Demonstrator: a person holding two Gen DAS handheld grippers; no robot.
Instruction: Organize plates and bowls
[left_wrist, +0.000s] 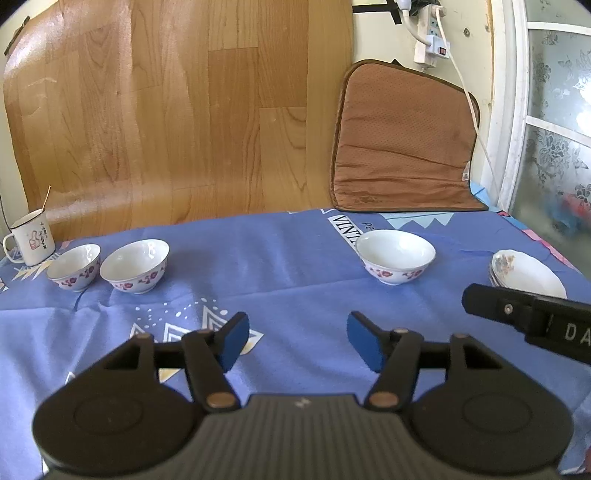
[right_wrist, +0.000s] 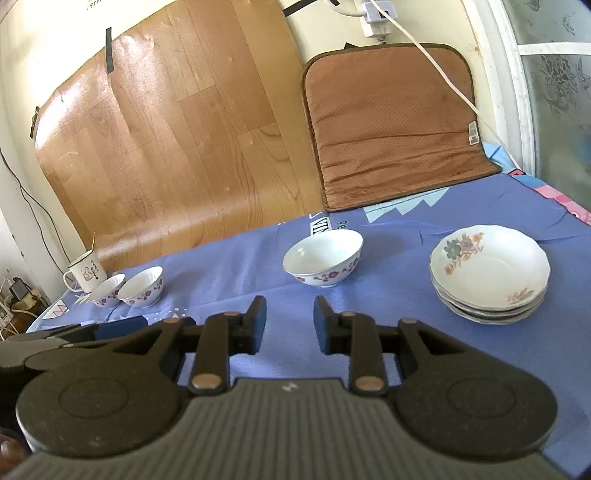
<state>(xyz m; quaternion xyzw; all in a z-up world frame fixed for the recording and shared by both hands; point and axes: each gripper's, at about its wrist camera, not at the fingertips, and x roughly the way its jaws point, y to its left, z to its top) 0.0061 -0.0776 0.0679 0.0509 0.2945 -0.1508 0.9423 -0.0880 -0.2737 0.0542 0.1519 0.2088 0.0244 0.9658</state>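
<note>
- Bowls sit on a blue patterned cloth (left_wrist: 288, 258) that covers the table; two of them stand side by side at the far left, a smaller bowl (left_wrist: 74, 267) and a larger bowl (left_wrist: 135, 266) just beside it, nearly touching.
- A third bowl (left_wrist: 396, 256), white with purple flowers around its outside, stands alone near the middle of the cloth, upright and empty.
- In the right wrist view this lone bowl (right_wrist: 323, 257) lies just ahead of the right gripper, slightly to its right.
- A stack of plates (right_wrist: 489, 274) with a flower print rests to the right of the lone bowl, apart from it; the left wrist view shows only its edge (left_wrist: 524, 271).
- An enamel mug (left_wrist: 30, 238) with something thin standing in it is at the far left corner, just behind the smaller bowl.
- The left gripper (left_wrist: 297, 341) hovers over bare cloth with its blue pads spread wide and nothing between them.
- The right gripper (right_wrist: 290, 321) has its pads a narrower gap apart, also holding nothing; cloth shows through the gap.
- One finger of the right gripper pokes into the left wrist view from the right edge.
- A brown cushion (left_wrist: 402, 140) leans against the wall behind the table, next to a wood-grain sheet (left_wrist: 177, 110).
</note>
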